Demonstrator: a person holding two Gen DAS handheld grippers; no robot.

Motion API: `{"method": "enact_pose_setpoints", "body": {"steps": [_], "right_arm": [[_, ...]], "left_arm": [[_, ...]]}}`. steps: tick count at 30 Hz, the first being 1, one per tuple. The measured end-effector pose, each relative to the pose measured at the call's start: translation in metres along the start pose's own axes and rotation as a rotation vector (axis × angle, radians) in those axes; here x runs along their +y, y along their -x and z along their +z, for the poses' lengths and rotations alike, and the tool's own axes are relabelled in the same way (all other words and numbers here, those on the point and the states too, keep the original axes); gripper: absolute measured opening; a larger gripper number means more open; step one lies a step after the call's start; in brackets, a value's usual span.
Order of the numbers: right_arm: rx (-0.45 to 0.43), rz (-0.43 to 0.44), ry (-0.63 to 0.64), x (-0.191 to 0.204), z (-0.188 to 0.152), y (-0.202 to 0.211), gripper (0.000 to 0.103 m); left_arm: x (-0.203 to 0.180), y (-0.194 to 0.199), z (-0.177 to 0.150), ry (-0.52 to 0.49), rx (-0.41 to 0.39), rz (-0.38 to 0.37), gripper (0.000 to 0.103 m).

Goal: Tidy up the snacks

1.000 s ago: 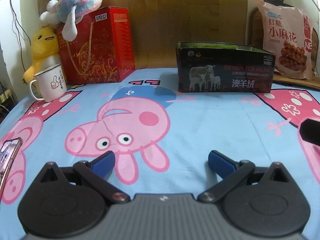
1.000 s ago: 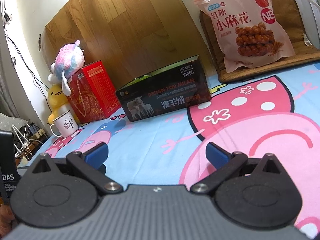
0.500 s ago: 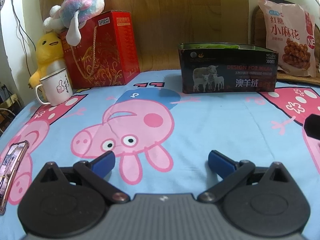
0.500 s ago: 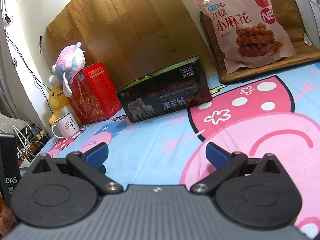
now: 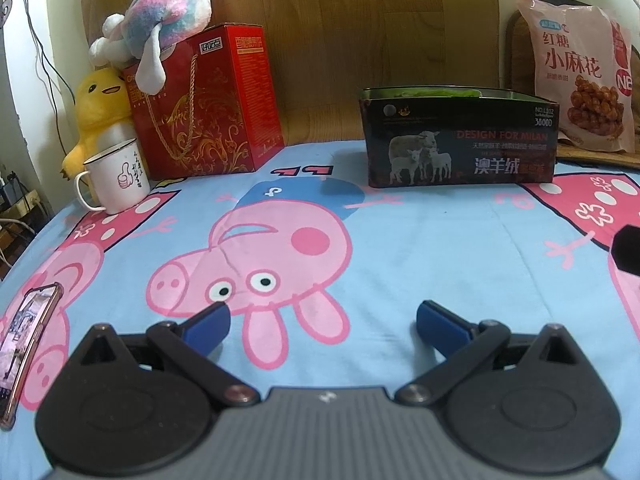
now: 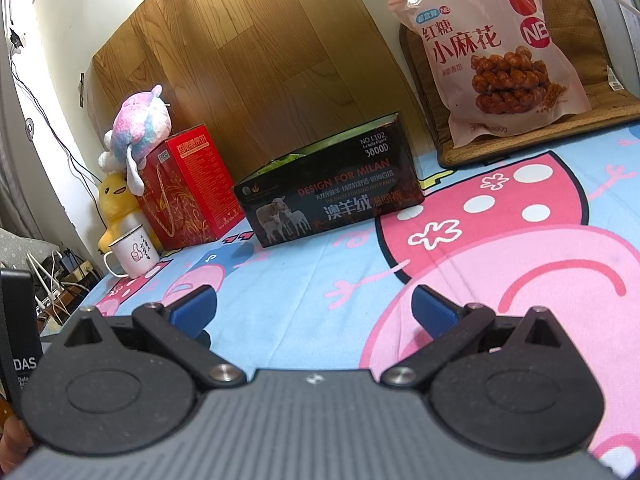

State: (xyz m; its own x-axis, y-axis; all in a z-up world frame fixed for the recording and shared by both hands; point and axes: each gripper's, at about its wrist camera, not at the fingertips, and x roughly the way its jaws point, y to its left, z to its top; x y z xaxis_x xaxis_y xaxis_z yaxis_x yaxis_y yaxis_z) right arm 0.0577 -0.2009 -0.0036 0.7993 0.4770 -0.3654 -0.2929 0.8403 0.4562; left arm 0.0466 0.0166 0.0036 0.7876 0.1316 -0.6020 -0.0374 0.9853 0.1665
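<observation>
A pink snack bag [image 5: 576, 76] of fried dough twists leans upright at the far right on a brown mat; it also shows in the right wrist view [image 6: 488, 48]. An open black box [image 5: 460, 136] with sheep on its side stands on the cartoon-pig cloth, with something green inside; it also shows in the right wrist view [image 6: 328, 204]. My left gripper [image 5: 322, 320] is open and empty, low over the cloth, well short of the box. My right gripper [image 6: 314, 306] is open and empty, also low over the cloth.
A red gift box [image 5: 200, 108] with a pastel plush toy [image 5: 160, 4] on top stands at the back left, beside a yellow duck toy [image 5: 96, 112] and a white mug [image 5: 116, 178]. A phone [image 5: 24, 340] lies at the left edge. A wood panel forms the back wall.
Both grippers have drifted slightly; the left view has shifted so the scene sits a little further right and nearer. Both stay open and empty.
</observation>
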Motion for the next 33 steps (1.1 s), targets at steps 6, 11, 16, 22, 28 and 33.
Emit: {"method": "enact_pose_setpoints", "body": {"steps": [6,11,16,22,28,33], "right_arm": [[0.0,0.0,0.0,0.0003,-0.0002,0.0001,0.103],[0.0,0.001,0.0,0.0,-0.0001,0.0,0.103],[0.0,0.001,0.0,-0.0003,0.0,0.0001,0.103],[0.0,0.001,0.0,-0.0006,0.0,0.0001,0.103],[0.0,0.002,0.0,-0.0008,-0.0005,-0.0001,0.103],[-0.002,0.002,-0.001,-0.0006,-0.0004,-0.0001,0.103]], "left_arm": [[-0.0001,-0.0002,-0.0001,0.0,0.0,-0.001,0.103],[-0.0003,0.0,-0.0002,-0.001,-0.001,0.0,0.103],[-0.0007,0.0,-0.0003,-0.002,-0.002,0.0,0.103],[-0.0008,0.0011,-0.0005,-0.009,-0.007,0.007,0.103],[-0.0029,0.0017,-0.0017,-0.018,-0.014,0.017,0.103],[-0.0025,0.0011,-0.0019,-0.023,-0.017,0.021,0.103]]}}
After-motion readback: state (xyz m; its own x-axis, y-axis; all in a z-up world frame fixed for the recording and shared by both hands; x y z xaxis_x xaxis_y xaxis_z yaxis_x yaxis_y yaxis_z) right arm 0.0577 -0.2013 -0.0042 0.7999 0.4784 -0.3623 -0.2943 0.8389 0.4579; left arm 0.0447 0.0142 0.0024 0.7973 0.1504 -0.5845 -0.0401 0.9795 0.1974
